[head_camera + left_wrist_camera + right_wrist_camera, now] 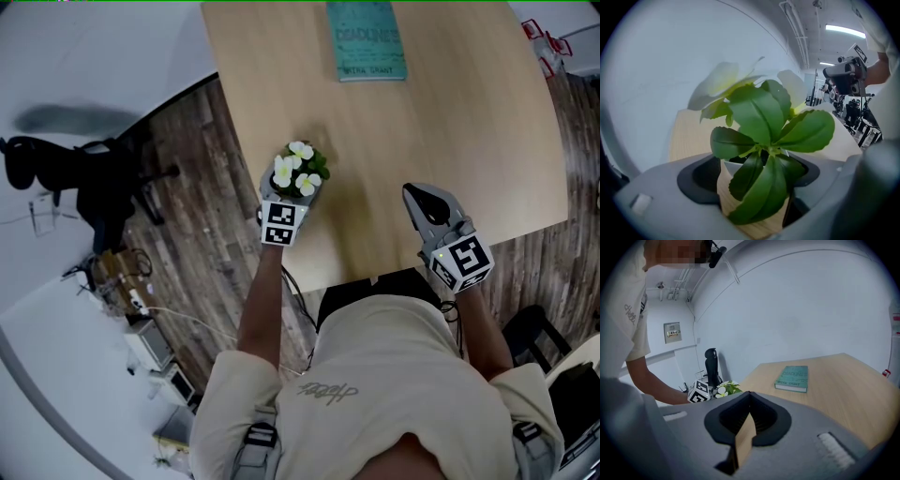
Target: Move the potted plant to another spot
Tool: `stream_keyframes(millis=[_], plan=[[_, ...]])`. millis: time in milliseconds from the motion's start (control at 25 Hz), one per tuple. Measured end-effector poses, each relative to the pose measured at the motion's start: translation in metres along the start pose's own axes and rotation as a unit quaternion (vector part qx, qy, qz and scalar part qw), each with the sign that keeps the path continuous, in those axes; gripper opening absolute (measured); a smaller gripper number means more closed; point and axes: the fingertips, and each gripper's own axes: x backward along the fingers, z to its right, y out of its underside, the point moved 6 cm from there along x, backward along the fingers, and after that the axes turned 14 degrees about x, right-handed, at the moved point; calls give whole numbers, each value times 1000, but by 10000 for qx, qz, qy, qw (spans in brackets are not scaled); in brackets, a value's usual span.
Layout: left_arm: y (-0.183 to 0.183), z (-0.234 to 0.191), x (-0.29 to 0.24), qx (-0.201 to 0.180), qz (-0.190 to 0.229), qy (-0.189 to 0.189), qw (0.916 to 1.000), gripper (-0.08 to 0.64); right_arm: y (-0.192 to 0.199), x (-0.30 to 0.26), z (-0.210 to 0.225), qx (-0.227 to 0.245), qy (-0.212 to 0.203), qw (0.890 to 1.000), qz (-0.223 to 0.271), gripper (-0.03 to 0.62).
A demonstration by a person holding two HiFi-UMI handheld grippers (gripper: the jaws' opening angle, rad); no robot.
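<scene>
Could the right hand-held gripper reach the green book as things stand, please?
Probably yes: the right hand-held gripper holds nothing, and only bare table lies between it and the green book, though the book sits at the far edge.

Head view looks steeply down from above the person onto a wooden table (pixel 450 141). Left gripper view sits low, very close to the potted plant (pixel 764 140), facing along the wooden table. Right gripper view looks farther across the same surface. It shares the potted plant and teal book (pixel 792 378) with the head view.
</scene>
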Motion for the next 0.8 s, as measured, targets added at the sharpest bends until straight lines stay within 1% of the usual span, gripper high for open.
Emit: stream_keyframes(millis=[80,200,480,640,800], plan=[[0,2,-2,-5,38,-25,10000,419,1,0,1,-24,25,10000,-20,2],[-1,5,-7,51,117,-8,9999,356,4,0,4,-34,33,10000,-62,2],[-2,9,-4,116,233,-104,9996,356,3,5,6,16,45,10000,-13,2],[-9,16,8,224,323,-92,9992,357,4,10,4,14,-4,10000,80,2],[-14,29,30,338,339,-205,9986,357,1,14,1,71,-114,9997,212,2]])
